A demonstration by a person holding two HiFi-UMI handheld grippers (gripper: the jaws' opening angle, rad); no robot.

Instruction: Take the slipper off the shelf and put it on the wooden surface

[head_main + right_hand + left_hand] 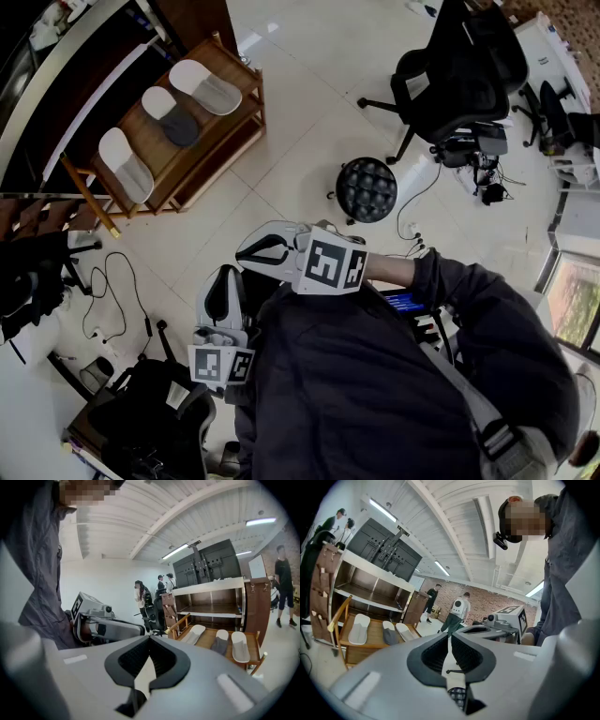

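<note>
Three slippers lie side by side on top of a low wooden rack at the upper left: a white slipper, a grey one and another white one. The same row shows as a white slipper with its neighbours in the left gripper view, and as a grey slipper between two white ones in the right gripper view. My right gripper is held in front of the person's chest, shut and empty. Just below it, my left gripper is also shut with nothing in it. Both are well short of the rack.
A dark shelf unit with white edges stands behind the rack. A round black stool and a black office chair stand to the right. Cables and another black chair are at lower left. Several people stand far off.
</note>
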